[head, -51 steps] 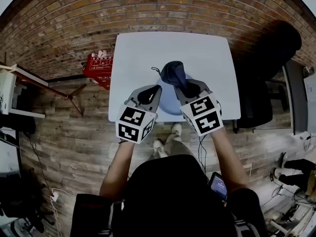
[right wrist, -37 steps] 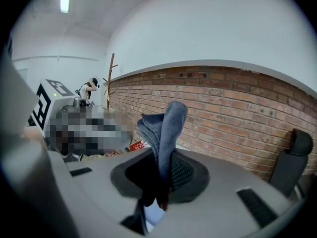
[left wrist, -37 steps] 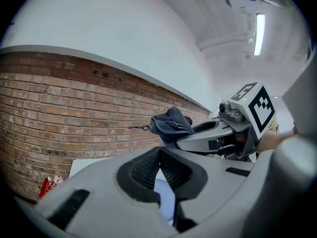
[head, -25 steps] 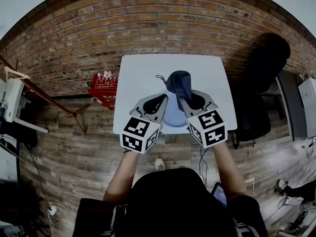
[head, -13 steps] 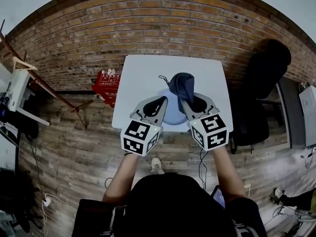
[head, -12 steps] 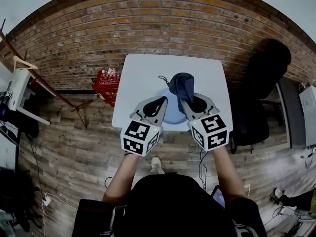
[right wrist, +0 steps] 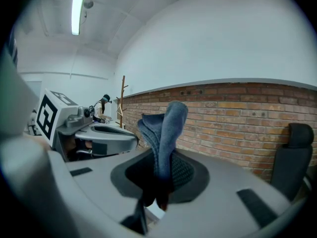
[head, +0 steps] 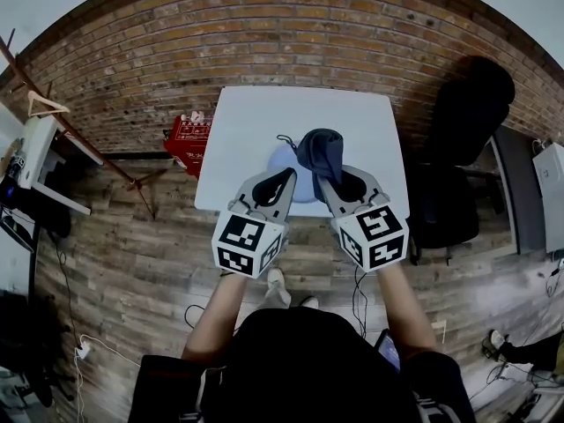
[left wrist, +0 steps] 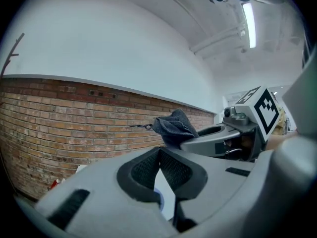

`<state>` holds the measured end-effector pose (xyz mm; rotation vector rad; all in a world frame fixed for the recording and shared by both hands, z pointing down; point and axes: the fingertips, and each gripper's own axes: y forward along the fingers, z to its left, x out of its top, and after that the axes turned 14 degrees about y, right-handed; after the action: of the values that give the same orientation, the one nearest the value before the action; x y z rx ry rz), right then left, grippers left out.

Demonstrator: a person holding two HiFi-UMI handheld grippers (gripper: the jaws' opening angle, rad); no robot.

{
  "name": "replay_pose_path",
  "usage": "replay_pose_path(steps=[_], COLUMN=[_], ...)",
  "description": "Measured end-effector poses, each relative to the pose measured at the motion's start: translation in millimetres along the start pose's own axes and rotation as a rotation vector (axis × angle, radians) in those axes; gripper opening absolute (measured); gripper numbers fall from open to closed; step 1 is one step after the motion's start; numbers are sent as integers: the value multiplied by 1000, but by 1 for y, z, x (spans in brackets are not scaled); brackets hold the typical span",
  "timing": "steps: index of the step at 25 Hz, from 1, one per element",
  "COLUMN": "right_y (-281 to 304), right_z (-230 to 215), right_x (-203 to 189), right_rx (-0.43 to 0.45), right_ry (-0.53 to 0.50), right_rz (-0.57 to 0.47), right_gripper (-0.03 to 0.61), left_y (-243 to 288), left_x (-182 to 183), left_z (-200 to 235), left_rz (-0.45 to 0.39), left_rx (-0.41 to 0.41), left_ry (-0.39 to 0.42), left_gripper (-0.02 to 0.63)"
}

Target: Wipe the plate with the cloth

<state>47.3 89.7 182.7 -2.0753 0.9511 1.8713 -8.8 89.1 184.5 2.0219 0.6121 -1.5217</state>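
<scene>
Count of grippers: two, side by side over the near edge of the worktop [head: 264, 117], each carrying one marker cube [head: 245, 241].
Left side: the left gripper [head: 287, 175] has its jaws closed together, with nothing seen between the pads.
Right side: the right gripper [head: 327, 181] has its jaws clamped on the cloth [head: 319, 152].
Cloth: one, dark blue, standing up bunched above the right gripper's tip.
Plate: one plate [head: 280, 161], pale blue, on the worktop just under and ahead of the left gripper's tip.
In the way: the cloth and both grippers cover much of the plate.
Around: one red crate [head: 187, 135] on the floor [head: 132, 236], left of the left gripper; one black chair [head: 463, 122], right of the right gripper; brick wall [head: 264, 33] beyond both.
</scene>
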Motion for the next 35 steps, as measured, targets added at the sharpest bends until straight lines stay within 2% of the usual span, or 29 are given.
replay_pose_path(steps=[6, 16, 35], right_y=[-22, -44, -62], right_z=[-1, 5, 11], right_x=[-6, -14, -25], right_rx=[15, 40, 34], right_ry=[2, -1, 0], right_rz=[-10, -19, -27], right_gripper=[63, 63, 63], left_y=[-6, -19, -31], left_x=[5, 9, 4], left_z=[-22, -43, -57], left_rz=[-6, -7, 6], left_rx=[1, 32, 37], left_ry=[-22, -11, 0], left_gripper=[20, 20, 20])
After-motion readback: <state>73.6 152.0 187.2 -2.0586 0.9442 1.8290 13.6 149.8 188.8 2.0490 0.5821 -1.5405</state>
